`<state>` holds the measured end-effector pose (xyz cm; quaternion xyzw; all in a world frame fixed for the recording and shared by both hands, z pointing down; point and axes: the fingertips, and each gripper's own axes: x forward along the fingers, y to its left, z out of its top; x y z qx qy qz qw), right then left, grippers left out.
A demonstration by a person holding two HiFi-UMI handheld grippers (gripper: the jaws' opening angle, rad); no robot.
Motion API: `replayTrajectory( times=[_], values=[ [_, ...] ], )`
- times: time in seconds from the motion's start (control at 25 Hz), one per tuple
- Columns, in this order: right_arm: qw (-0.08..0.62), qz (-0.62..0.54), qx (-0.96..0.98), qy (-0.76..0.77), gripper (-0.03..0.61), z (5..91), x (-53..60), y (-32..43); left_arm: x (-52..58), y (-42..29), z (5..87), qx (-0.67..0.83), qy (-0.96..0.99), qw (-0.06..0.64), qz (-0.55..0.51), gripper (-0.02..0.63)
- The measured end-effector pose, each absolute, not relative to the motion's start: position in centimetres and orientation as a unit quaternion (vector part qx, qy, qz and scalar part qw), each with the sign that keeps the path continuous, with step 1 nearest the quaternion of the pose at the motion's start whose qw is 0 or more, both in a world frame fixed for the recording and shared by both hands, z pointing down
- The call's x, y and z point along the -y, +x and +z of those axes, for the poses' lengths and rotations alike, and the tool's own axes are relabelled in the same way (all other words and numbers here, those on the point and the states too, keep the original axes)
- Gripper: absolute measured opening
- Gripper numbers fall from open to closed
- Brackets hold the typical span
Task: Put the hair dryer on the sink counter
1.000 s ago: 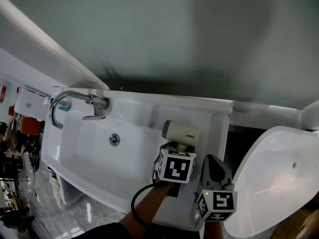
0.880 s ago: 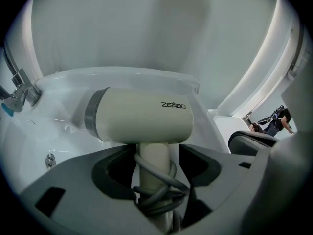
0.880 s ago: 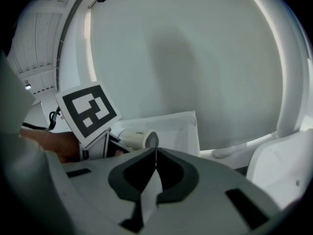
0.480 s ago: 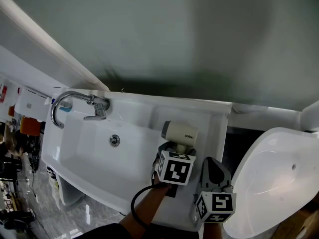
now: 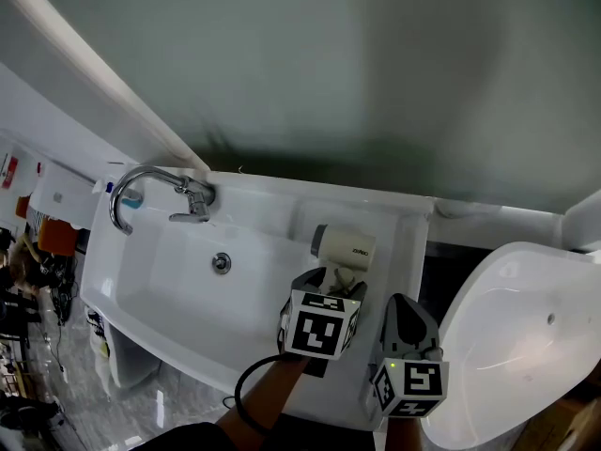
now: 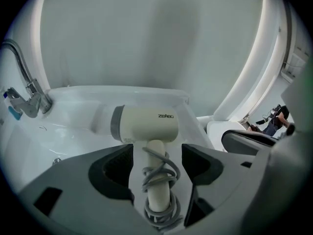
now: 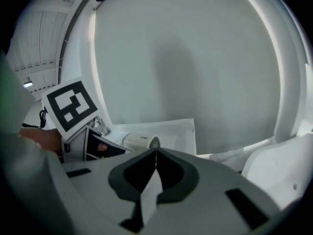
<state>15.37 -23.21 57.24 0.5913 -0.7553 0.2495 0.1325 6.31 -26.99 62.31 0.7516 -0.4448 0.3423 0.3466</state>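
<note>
Since a second ago the left gripper (image 6: 156, 163) has been drawn back slightly. Its jaws are opening, pads clear of the handle between them. Sink counter (image 5: 402, 252), right of the basin (image 5: 188, 285): the hair dryer (image 6: 146, 124) is laid there just ahead of the claw, nozzle toward the basin. Withdrawal is best made straight back, so the wrapped cord (image 6: 157, 175) is not snagged. The counter edge lies close on the right; open room is judged behind. The right gripper (image 7: 155, 153) is held closed and empty.
</note>
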Motion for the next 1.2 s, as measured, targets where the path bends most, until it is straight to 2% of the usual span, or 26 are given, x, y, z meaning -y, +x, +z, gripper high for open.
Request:
replayTrajectory(
  times=[0.16,0.24,0.52,0.6,1.2],
  values=[
    [0.128,0.239,0.756,0.596,0.021,55.4,22.4,14.8,26.3,5.1,59.2,0.461,0.769,0.320,0.307,0.305],
    [0.126,0.233,0.757,0.597,0.021,54.1,21.9,14.6,25.8,4.1,57.6,0.475,0.772,0.301,0.297,0.280],
    [0.112,0.182,0.761,0.612,0.021,47.5,19.2,14.3,23.2,1.4,49.9,0.519,0.797,0.223,0.215,0.124],
    [0.107,0.166,0.760,0.619,0.021,45.4,18.2,14.0,22.3,0.4,47.6,0.534,0.798,0.202,0.195,0.031],
    [0.061,0.052,0.762,0.643,0.021,34.7,13.6,10.7,17.0,-2.2,34.6,0.523,0.847,0.066,0.068,0.009]
  ],
)
